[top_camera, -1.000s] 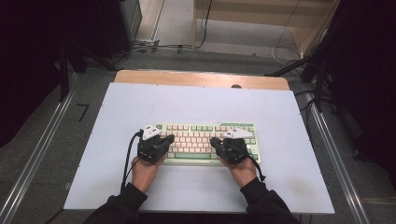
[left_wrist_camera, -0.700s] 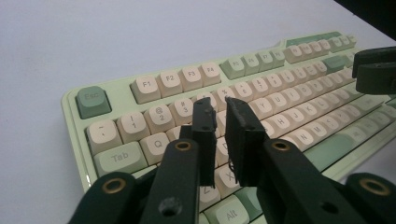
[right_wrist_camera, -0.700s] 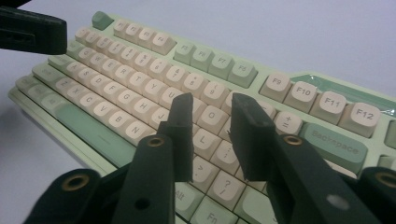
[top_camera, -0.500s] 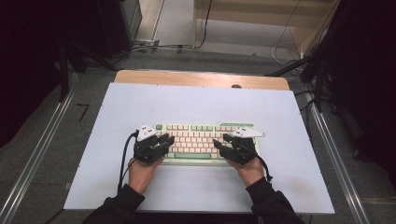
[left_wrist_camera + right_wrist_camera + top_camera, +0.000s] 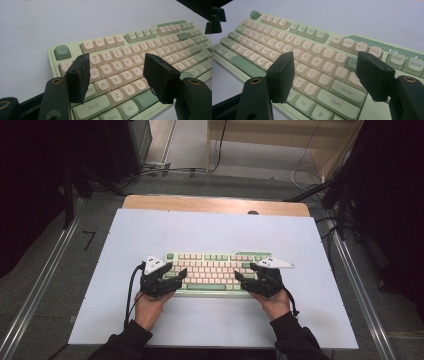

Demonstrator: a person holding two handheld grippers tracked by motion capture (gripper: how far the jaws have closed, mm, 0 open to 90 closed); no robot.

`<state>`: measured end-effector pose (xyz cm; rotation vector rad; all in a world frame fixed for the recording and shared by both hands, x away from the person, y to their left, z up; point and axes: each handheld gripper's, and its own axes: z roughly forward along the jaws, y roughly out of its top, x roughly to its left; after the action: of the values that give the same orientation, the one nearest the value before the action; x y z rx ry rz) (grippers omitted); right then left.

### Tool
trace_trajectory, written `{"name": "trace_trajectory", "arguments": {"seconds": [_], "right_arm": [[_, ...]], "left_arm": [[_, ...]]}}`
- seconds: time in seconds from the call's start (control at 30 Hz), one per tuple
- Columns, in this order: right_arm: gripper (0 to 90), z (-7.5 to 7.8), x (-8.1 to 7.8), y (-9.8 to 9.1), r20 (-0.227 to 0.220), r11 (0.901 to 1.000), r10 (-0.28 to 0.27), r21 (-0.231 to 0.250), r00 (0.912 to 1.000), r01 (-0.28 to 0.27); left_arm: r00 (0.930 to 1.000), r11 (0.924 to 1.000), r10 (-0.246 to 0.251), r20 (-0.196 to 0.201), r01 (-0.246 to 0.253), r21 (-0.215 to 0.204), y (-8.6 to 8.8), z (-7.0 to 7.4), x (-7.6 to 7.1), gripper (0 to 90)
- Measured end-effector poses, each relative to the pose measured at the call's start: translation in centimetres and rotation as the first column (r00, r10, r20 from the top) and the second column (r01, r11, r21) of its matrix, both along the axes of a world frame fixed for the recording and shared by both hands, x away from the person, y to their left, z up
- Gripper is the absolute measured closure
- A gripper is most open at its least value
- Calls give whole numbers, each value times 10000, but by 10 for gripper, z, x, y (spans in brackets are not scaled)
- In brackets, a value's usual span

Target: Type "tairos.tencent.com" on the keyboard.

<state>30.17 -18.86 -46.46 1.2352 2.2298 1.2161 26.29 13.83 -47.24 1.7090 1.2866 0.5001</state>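
Both forearms reach in from the near edge of the desk (image 5: 210, 230). The left gripper (image 5: 174, 274) hovers over the keyboard's (image 5: 215, 270) left end, jaws apart; the right gripper (image 5: 246, 274) mirrors it over the right end, jaws apart. The keyboard lies centred, toward the near side.

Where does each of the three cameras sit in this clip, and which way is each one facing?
High view: above the person's side, looking forward and down at the white table; forearms, both hands, the left gripper and the right gripper show.
Left gripper view: rides the left gripper, looking across the keyboard from its Esc end; its two open black jaws show.
Right gripper view: rides the right gripper, looking across the keyboard from its Enter end; its open jaws show.
Shared: all three see the keyboard.
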Motion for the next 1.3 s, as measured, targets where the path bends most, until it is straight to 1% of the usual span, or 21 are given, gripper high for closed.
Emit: {"name": "trace_trajectory", "arguments": {"seconds": [0.07, 0.23, 0.27, 0.33, 0.63, 0.83, 0.9, 1.0, 1.1, 1.3], "right_arm": [[268, 0, 0, -3, -11, 10000, -63, -23, 10000, 63], [247, 0, -1, -9, 28, 9998, -203, -8, 9998, 203], [241, 0, -1, -10, 22, 9997, -240, -6, 9997, 240], [235, 0, -1, -12, 41, 9997, -251, 0, 9997, 251], [226, 1, -4, -21, 121, 9990, -456, 32, 9989, 456], [222, 3, -7, -30, 178, 9979, -642, 51, 9978, 641], [221, 3, -8, -32, 201, 9975, -706, 29, 9973, 705], [220, 4, -9, -36, 229, 9971, -766, 38, 9968, 765], [219, 3, -10, -41, 211, 9960, -893, 35, 9958, 892], [216, 3, -12, -50, 252, 9940, -1098, 49, 9936, 1097]], "left_arm": [[9999, 9999, 112, 5, -112, 53, 1, 0, -1, 344], [9996, 9996, 272, 106, -272, 24, 2, 1, -4, 324], [9996, 9996, 275, 98, -275, 63, 2, 1, -4, 306], [9995, 9995, 304, 101, -305, 116, 3, 0, -5, 301], [9987, 9988, 489, 168, -488, -57, 10, 3, -11, 269], [9984, 9983, 552, 117, -550, -214, 15, 4, -16, 268], [9983, 9982, 565, 174, -561, -229, 18, 5, -18, 267], [9973, 9972, 713, 185, -709, -238, 22, 4, -20, 254], [9964, 9957, 841, 108, -836, -398, 27, 3, -22, 241], [9947, 9937, 1026, 75, -1022, -457, 34, 2, -26, 224]]}}
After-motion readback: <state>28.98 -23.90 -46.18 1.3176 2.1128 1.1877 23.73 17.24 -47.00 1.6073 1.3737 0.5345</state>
